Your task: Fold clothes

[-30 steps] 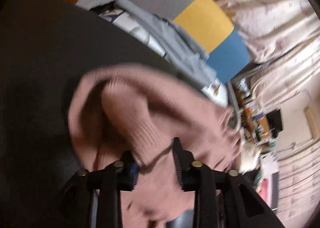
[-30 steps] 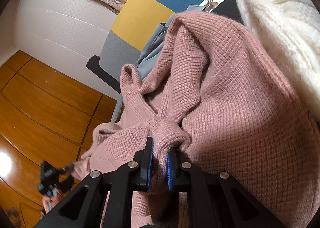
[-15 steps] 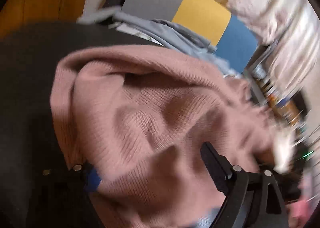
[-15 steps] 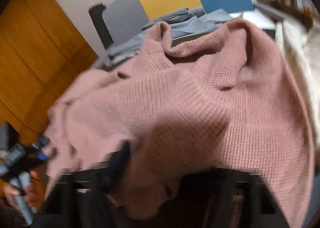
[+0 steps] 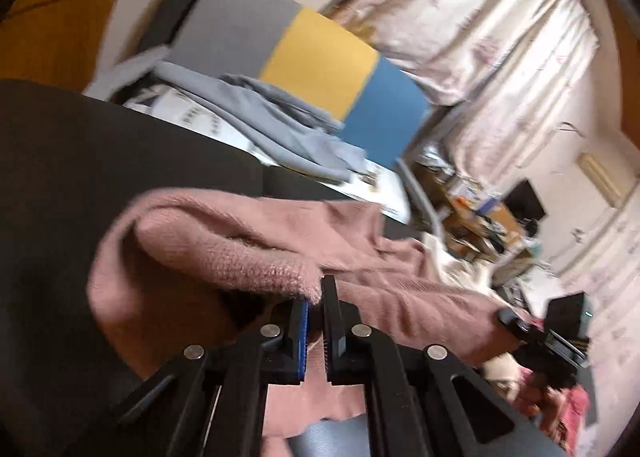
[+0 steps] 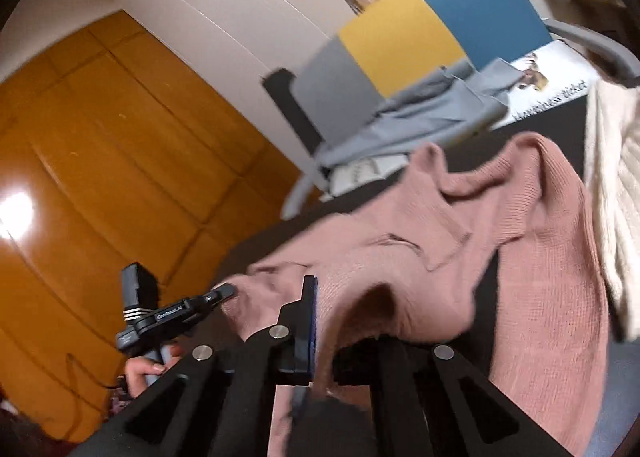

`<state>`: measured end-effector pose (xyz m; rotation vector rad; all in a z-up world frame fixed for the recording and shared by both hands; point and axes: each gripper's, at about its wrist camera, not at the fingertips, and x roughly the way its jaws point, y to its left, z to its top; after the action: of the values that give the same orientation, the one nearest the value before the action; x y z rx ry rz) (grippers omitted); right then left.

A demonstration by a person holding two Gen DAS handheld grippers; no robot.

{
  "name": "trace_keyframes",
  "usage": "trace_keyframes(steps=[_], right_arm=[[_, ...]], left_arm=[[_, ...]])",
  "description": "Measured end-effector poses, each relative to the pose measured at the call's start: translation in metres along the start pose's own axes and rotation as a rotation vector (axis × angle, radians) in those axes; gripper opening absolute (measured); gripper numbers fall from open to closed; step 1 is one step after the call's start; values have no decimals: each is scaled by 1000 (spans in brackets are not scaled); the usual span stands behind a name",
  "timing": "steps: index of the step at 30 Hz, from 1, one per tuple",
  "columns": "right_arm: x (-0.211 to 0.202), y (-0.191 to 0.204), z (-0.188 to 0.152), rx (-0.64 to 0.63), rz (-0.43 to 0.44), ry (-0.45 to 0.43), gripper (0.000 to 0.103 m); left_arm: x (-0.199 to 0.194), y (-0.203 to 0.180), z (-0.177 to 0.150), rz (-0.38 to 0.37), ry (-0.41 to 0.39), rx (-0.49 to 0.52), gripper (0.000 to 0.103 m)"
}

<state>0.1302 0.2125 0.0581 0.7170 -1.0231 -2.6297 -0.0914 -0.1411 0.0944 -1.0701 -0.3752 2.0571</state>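
We cannot see the right gripper's (image 6: 320, 321) far finger: the sweater (image 6: 460, 257) drapes over it. Between the left gripper's (image 5: 315, 317) jaws the knit blurs. Beyond them, shelf clutter (image 5: 476, 209) is too smeared to identify.

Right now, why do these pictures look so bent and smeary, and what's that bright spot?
Left wrist view: fisheye bends the curtains; the far clutter is motion-blurred. Right wrist view: glare on the wooden doors, and the pink sweater is smeared near the right gripper.
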Motion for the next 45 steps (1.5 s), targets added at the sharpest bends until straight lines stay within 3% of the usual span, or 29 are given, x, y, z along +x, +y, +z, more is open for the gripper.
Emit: trace_keyframes(steps=[2, 3, 8, 11, 12, 13, 15, 16, 19, 21, 24, 28, 30, 32, 34, 39, 41, 43, 45], right_arm=[[-2, 4, 3, 21, 26, -10, 6], [-1, 0, 1, 28, 0, 2, 6], [17, -36, -26, 49, -268, 128, 6], [28, -58, -42, 61, -429, 204, 10], [29, -64, -48, 67, -467, 218, 14], [27, -68, -51, 79, -483, 213, 25], [17, -63, -48, 72, -524, 148, 39], [12, -55, -43, 32, -571, 106, 40], [0, -19, -27, -160, -740, -29, 57], [8, 6, -20, -280, -712, -73, 65], [50, 28, -27, -388, -585, 16, 67], [122, 41, -50, -508, -518, 167, 67], [150, 35, -55, -498, -480, 212, 56], [172, 22, -59, -506, -490, 244, 43], [184, 5, -65, -546, -595, 279, 32], [175, -28, -65, -482, -610, 236, 32], [172, -27, -67, -492, -615, 231, 34], [172, -26, -70, -506, -625, 227, 35], [170, -25, -71, -511, -626, 220, 35]], left_arm=[[11, -6, -13, -17, 41, 13, 4], [20, -6, -22, -6, 68, 20, 5], [74, 11, -78, 135, 244, 39, 7], [64, 16, -90, 99, 181, 38, 11], [57, 16, -91, 80, 177, 29, 18], [50, 16, -92, 64, 167, 22, 21], [30, 18, -92, 53, 124, 15, 22], [20, 20, -92, 68, 95, 19, 23], [6, 31, -88, 169, 27, 30, 26], [-1, 40, -90, 267, 11, 26, 26], [3, 56, -94, 364, 46, -24, 27], [-2, 61, -101, 335, 46, -76, 28], [-3, 60, -105, 328, 58, -80, 28], [1, 58, -110, 327, 77, -91, 28], [5, 58, -117, 312, 93, -107, 28], [16, 46, -133, 303, 27, -74, 41], [24, 37, -132, 307, 36, -54, 39], [29, 31, -130, 292, 72, -1, 10], [31, 26, -122, 327, 86, 55, 9]])
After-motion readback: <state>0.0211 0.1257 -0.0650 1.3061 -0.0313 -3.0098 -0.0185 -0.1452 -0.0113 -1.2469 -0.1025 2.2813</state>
